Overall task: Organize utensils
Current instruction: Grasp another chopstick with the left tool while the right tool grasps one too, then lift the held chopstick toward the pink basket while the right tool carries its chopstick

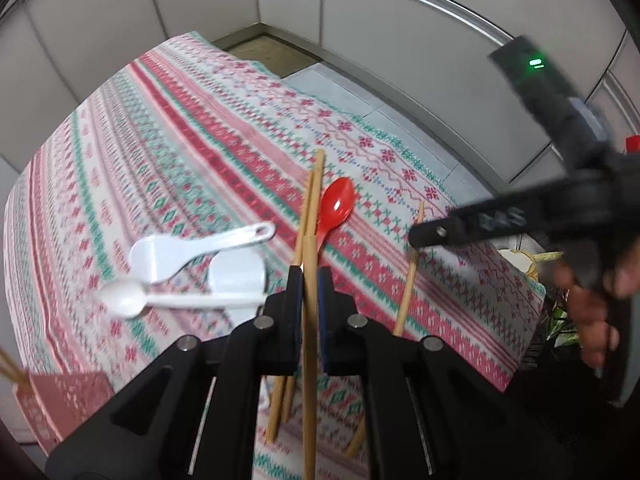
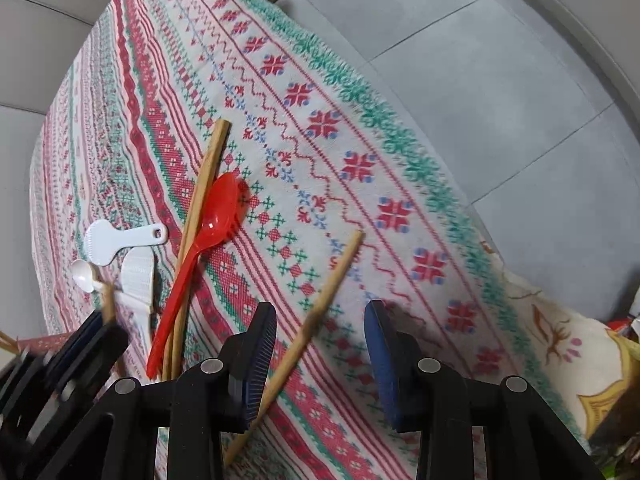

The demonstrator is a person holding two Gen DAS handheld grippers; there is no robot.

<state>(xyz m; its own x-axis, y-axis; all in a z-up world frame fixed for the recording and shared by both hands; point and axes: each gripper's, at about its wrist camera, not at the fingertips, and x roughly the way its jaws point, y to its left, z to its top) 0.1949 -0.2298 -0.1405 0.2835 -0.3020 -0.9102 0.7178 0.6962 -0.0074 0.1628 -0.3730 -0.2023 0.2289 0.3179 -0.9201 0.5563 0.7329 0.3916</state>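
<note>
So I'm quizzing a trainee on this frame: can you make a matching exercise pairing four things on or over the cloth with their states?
Things:
1. left hand-held gripper
2. right hand-held gripper
3. red spoon
4. lone chopstick

States:
A. lying against a pair of chopsticks
B. open, holding nothing
C. shut on a chopstick
D. lying alone on the cloth, under the open fingers

Pairs: 1-C, 2-B, 3-A, 4-D
</note>
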